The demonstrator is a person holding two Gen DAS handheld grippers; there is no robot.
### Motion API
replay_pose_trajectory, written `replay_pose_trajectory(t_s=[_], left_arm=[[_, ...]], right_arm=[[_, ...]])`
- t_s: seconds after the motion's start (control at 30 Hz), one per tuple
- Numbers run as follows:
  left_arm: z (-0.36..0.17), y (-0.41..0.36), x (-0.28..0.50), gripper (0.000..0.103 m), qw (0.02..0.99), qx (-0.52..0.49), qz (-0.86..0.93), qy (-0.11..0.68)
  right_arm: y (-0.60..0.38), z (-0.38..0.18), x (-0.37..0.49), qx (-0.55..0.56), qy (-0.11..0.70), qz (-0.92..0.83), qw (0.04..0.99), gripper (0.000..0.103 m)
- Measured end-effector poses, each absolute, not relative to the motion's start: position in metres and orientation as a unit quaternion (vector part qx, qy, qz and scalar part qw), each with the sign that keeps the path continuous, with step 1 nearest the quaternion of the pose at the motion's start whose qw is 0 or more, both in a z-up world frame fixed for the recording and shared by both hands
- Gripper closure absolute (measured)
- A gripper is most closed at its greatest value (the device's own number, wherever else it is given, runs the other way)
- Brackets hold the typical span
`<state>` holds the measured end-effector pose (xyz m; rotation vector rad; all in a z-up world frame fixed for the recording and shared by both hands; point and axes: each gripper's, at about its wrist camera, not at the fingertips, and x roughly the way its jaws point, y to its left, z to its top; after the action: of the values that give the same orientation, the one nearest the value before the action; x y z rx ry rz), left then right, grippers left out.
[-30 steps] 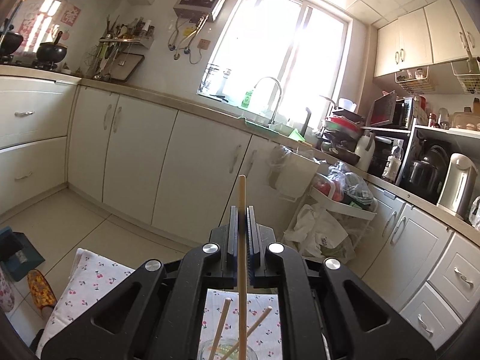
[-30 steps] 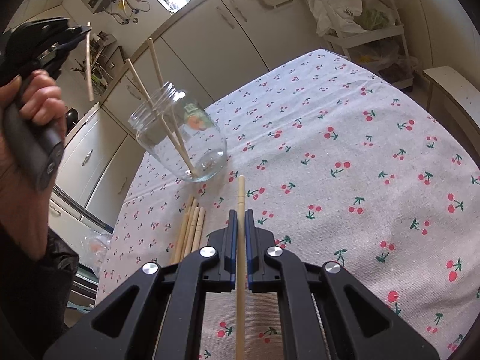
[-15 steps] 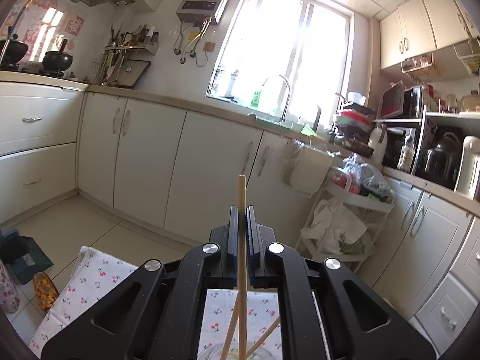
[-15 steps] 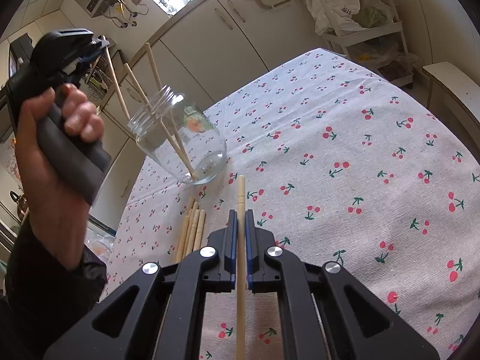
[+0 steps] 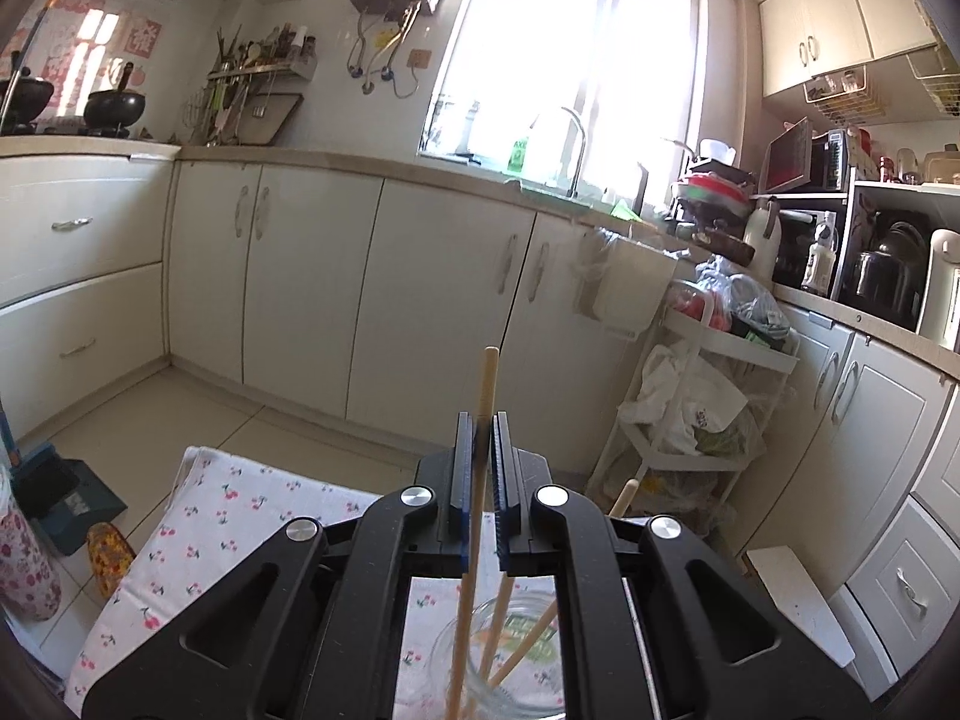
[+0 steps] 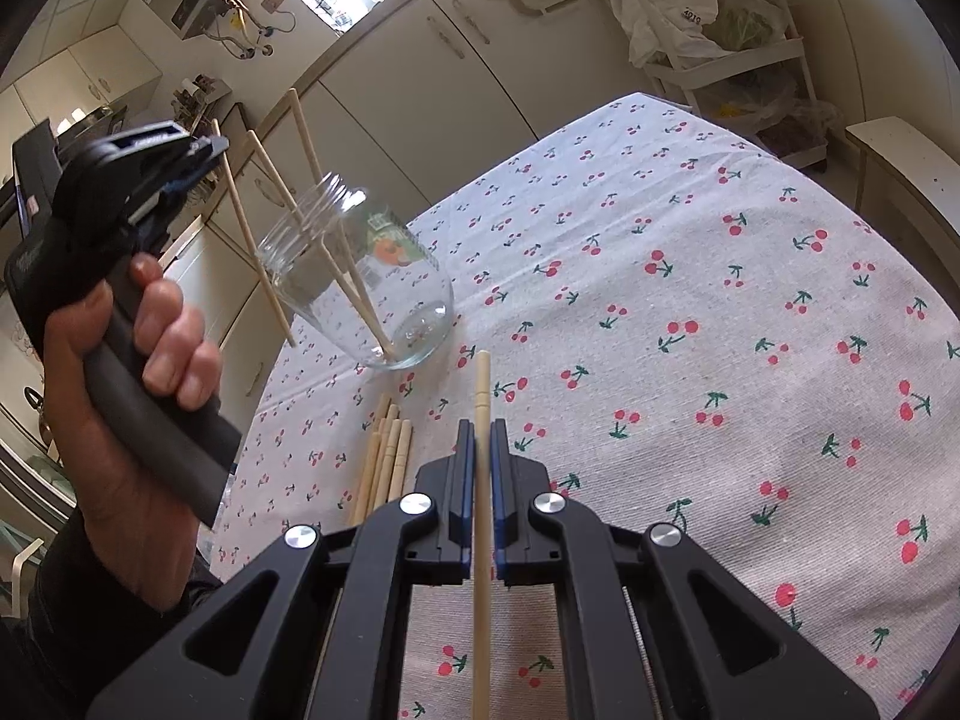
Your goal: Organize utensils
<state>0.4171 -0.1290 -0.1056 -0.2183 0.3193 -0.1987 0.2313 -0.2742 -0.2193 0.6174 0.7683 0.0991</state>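
A clear glass jar [image 6: 384, 294] stands on the cherry-print tablecloth [image 6: 690, 276] with two chopsticks [image 6: 336, 252] leaning in it. A hand holds my left gripper [image 6: 210, 147] up beside the jar's mouth, shut on one wooden chopstick [image 6: 258, 252]. Its lower tip shows just left of the jar's wall; whether it is inside I cannot tell. In the left wrist view that gripper [image 5: 478, 420] pinches the chopstick [image 5: 487, 378] over the jar [image 5: 504, 654]. My right gripper [image 6: 477, 426] is shut on another chopstick [image 6: 482, 384] above the cloth. Several loose chopsticks [image 6: 384, 456] lie left of it.
A white trolley [image 6: 720, 30] with bags stands past the table's far corner, next to cream cabinets [image 6: 456, 54]. A pale bench [image 6: 900, 150] sits off the table's right edge. In the left wrist view a blue dustpan [image 5: 54, 492] lies on the floor.
The left gripper has come down and closer to the jar with its chopstick, which now hangs beside the jar's mouth. The right gripper and its chopstick have stayed put.
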Motion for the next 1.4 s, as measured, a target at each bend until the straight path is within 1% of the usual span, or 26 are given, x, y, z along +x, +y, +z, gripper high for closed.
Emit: replay_pose_trajectory(t_s=[0.1, 0.43, 0.5, 0.77, 1.0, 1.1, 1.2, 1.3, 1.37, 1.4], left_arm=[[-0.098, -0.122, 0.418, 0.098, 0.976, -0.119, -0.098, 0.157], [-0.043, -0.122, 0.417, 0.098, 0.975, -0.162, -0.117, 0.092], [-0.042, -0.126, 0.42, 0.098, 0.976, -0.159, -0.117, 0.088], [-0.066, -0.134, 0.425, 0.098, 0.975, -0.145, -0.117, 0.12], [-0.065, -0.112, 0.42, 0.098, 0.973, -0.154, -0.115, 0.129], [-0.073, -0.076, 0.426, 0.098, 0.966, -0.183, -0.091, 0.156], [-0.091, -0.04, 0.43, 0.096, 0.963, -0.185, -0.054, 0.187], [-0.119, -0.018, 0.432, 0.089, 0.954, -0.178, -0.037, 0.237], [-0.138, -0.013, 0.435, 0.081, 0.946, -0.166, -0.041, 0.277], [-0.148, -0.012, 0.436, 0.078, 0.941, -0.155, -0.04, 0.298]], right_arm=[[-0.275, -0.22, 0.231, 0.298, 0.369, 0.048, 0.879, 0.097], [-0.277, -0.22, 0.231, 0.303, 0.369, 0.05, 0.877, 0.097], [-0.277, -0.22, 0.231, 0.306, 0.369, 0.051, 0.876, 0.097], [-0.279, -0.221, 0.231, 0.314, 0.37, 0.054, 0.873, 0.097], [-0.278, -0.221, 0.231, 0.312, 0.371, 0.052, 0.873, 0.097], [-0.279, -0.218, 0.229, 0.31, 0.364, 0.053, 0.877, 0.097], [-0.286, -0.205, 0.232, 0.326, 0.34, 0.058, 0.88, 0.097], [-0.294, -0.174, 0.246, 0.335, 0.291, 0.069, 0.893, 0.097], [-0.298, -0.149, 0.263, 0.346, 0.251, 0.079, 0.901, 0.097], [-0.3, -0.14, 0.27, 0.349, 0.238, 0.083, 0.903, 0.097]])
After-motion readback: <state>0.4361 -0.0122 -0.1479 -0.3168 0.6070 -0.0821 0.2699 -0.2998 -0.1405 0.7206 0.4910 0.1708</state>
